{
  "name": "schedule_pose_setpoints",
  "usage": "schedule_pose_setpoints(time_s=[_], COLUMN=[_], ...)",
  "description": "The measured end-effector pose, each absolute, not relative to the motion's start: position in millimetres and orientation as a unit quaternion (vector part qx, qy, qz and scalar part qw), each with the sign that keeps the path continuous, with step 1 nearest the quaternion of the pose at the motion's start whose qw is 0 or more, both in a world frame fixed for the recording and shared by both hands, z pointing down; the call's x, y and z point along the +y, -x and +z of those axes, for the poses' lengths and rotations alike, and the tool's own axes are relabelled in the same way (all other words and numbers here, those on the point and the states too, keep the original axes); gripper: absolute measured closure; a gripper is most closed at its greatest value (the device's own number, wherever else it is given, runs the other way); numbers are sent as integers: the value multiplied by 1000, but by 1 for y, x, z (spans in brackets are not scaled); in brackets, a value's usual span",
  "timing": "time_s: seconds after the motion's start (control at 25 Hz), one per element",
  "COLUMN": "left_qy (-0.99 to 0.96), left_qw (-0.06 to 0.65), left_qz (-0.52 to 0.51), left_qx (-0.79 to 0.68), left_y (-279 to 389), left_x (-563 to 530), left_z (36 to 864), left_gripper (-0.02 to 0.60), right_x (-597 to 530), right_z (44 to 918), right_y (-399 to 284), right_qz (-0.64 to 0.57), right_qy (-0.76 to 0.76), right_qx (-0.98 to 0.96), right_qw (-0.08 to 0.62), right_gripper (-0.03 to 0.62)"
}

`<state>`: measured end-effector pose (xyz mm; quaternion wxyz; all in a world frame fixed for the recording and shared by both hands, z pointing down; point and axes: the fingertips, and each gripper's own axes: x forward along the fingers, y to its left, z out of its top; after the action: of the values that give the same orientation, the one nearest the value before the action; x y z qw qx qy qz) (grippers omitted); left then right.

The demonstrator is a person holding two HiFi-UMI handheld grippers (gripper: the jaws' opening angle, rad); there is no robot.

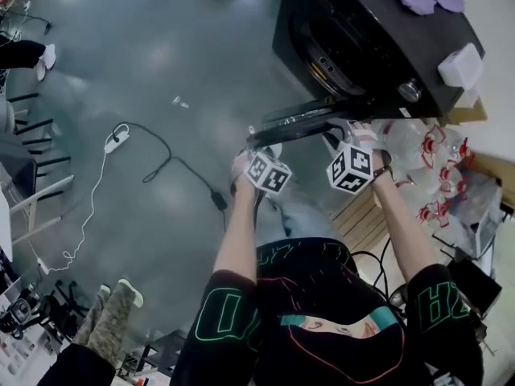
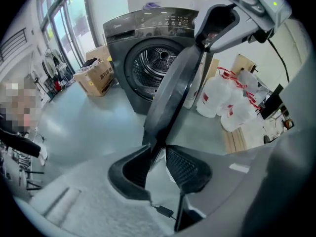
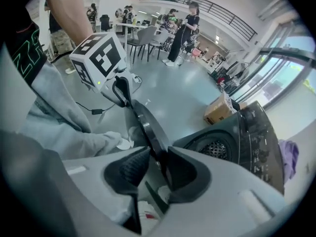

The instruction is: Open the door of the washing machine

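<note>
The dark front-loading washing machine stands at the upper right, its steel drum exposed. Its round door is swung out from the front and shows edge-on in both gripper views. My left gripper is shut on the door's outer rim, which fills the gap at the tips. My right gripper is shut on the same rim nearer the machine, and the door runs between its pads. Each gripper view shows the other gripper farther along the rim: the right, the left.
Clear plastic bags with red ties and a wooden pallet lie right of the machine. A black cable and a white charger cross the floor. A cardboard box sits left of the machine. People stand far back.
</note>
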<state>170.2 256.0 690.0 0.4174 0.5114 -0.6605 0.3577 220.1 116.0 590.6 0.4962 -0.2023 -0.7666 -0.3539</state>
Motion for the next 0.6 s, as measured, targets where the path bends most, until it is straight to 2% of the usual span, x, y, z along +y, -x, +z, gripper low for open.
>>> schedule_pose_setpoints(time_s=[0.2,0.6], left_qy=[-487,-428], left_qw=[424,483], left_qz=[353,318], left_qx=[-677,-694], left_y=[-219,-307], left_x=[266,270], left_z=[687,698], left_gripper=[482,480], right_x=[121,122], right_z=[588,595], right_y=[-250,-307], right_qz=[-393,-435], right_qy=[221,297], right_qx=[-747,-714], right_qw=[488,460], right_gripper=[476,476])
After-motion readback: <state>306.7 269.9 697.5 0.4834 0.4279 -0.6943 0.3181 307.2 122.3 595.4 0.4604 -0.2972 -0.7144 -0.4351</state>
